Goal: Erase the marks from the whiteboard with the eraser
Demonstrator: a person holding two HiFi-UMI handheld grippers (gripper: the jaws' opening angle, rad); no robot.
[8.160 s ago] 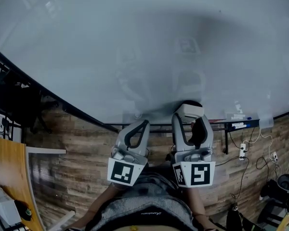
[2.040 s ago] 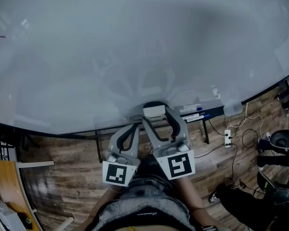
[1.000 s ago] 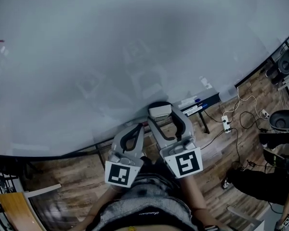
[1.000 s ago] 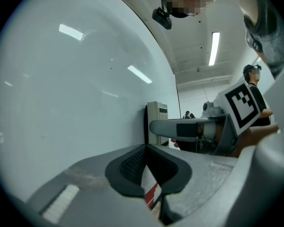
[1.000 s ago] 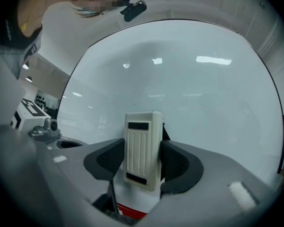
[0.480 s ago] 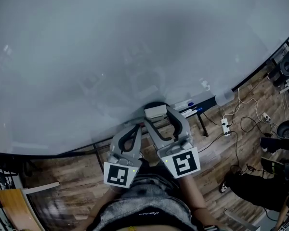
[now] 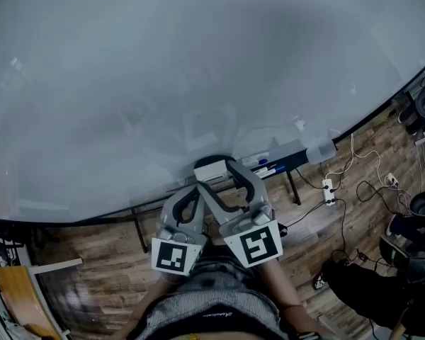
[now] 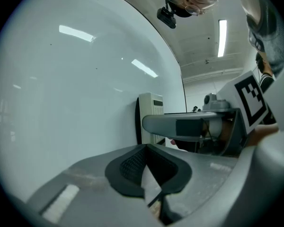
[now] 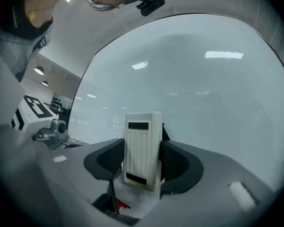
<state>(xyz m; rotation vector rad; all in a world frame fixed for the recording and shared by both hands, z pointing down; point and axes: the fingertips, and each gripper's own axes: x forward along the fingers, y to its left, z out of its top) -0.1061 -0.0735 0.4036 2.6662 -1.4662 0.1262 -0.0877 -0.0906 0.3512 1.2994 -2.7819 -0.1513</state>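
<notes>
The whiteboard (image 7: pixel 198 62) fills the upper head view, and I see no marks on the part in view. My right gripper (image 7: pixel 212 174) is shut on the white eraser (image 7: pixel 210 168), which is at the board's lower edge. In the right gripper view the ribbed eraser (image 9: pixel 142 148) stands upright between both pads, with the board (image 9: pixel 213 84) just behind it. My left gripper (image 7: pixel 193 193) hangs just left of and below it, shut on nothing. The left gripper view shows its closed pads (image 8: pixel 132 167), with the eraser (image 8: pixel 150 111) against the board (image 8: pixel 61 93).
A marker tray (image 7: pixel 280 163) with several pens and a pale cylinder (image 7: pixel 320 151) runs under the board's edge at the right. The board's stand legs (image 7: pixel 138 229), a power strip (image 7: pixel 328 187) and cables lie on the wooden floor (image 7: pixel 92 261). Dark gear sits lower right (image 7: pixel 372 289).
The right gripper has carried the eraser a little left along the board's lower edge. A small red mark seen at the far left a second ago is out of view.
</notes>
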